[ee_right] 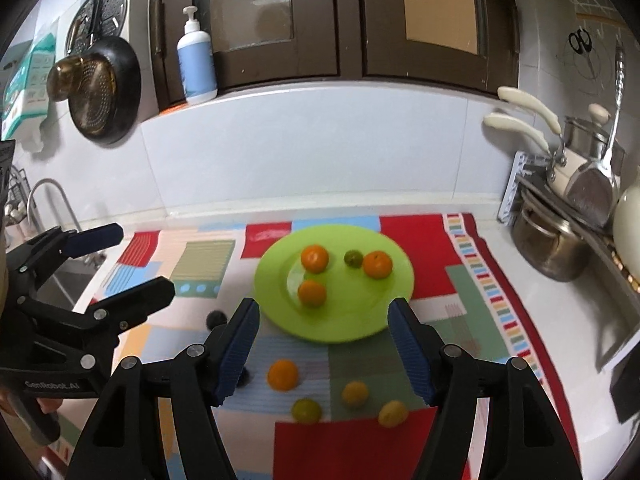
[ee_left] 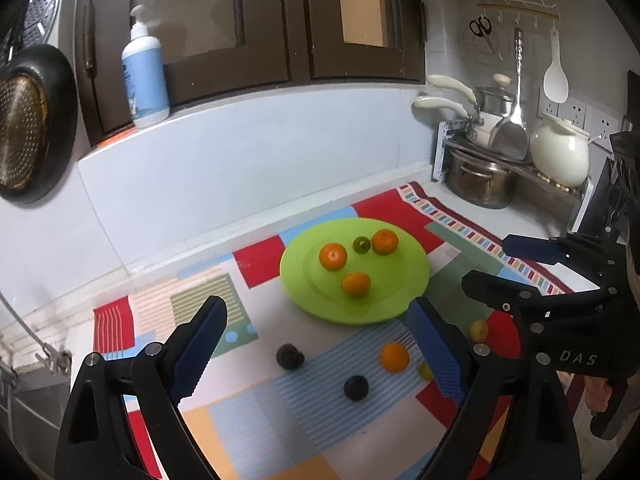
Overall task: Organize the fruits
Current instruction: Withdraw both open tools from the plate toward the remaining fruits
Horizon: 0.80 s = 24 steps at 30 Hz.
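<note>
My left gripper (ee_left: 316,344) hangs with its fingers (ee_left: 200,344) spread wide and nothing between them; my right gripper (ee_right: 322,350) is the same, fingers (ee_right: 410,348) parted and bare, and each shows at the side of the other's view. The green plate (ee_left: 404,276) sits mid-frame on the patchwork mat (ee_left: 256,260) that covers the worktop (ee_left: 452,196); in it lie three oranges, one at the left (ee_left: 333,256), one at the right (ee_left: 385,241), one nearest me (ee_left: 356,284), and a small green fruit (ee_left: 361,245) between the upper two. Off the plate, low in the frame on the mat, lie a loose orange (ee_right: 283,374), a greenish fruit (ee_right: 306,409), two yellow fruits (ee_right: 355,393) (ee_right: 393,413), and two dark fruits (ee_left: 290,356) (ee_left: 356,387). At the right edge a rack (ee_left: 444,152) holds a steel pot (ee_left: 478,184), saucepans with cream handles (ee_left: 442,104) and a white kettle (ee_left: 560,156); a soap bottle (ee_left: 145,76) stands on the ledge at upper left.
</note>
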Motion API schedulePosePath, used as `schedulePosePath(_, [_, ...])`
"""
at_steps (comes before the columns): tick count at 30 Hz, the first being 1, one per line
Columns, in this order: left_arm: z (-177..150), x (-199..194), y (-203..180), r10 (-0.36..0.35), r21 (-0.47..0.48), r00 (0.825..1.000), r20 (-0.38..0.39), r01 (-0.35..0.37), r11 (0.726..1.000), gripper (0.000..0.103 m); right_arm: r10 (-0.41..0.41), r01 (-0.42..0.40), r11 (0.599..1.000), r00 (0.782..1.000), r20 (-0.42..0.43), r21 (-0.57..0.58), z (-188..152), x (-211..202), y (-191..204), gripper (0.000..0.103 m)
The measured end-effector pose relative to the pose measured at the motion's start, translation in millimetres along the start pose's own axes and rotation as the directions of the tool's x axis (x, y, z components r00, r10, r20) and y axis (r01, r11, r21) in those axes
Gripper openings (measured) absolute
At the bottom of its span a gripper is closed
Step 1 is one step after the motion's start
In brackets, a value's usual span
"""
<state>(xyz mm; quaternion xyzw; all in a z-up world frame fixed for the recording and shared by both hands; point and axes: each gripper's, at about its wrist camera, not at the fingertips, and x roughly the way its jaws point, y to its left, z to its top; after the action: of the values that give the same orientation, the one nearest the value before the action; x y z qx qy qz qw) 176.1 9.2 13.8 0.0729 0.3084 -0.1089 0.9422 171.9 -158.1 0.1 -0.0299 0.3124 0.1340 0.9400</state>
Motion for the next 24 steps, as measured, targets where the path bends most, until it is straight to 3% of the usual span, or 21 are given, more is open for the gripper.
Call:
schedulePosePath(17, [-50, 12, -9, -0.024, 0.025, 0.998, -0.059, 0.026, 0.999, 0.093, -0.03, 0.03, 0.999, 0.999, -0.029, -0.01, -46, 1, 9, 0.067])
schedulePosePath(24, [-67, 22, -12, -0.045, 0.059, 0.996, -0.082, 0.05, 0.997, 0.092, -0.013, 0.011, 1.0, 0.997, -0.081, -0.019, -64, 12, 14, 0.067])
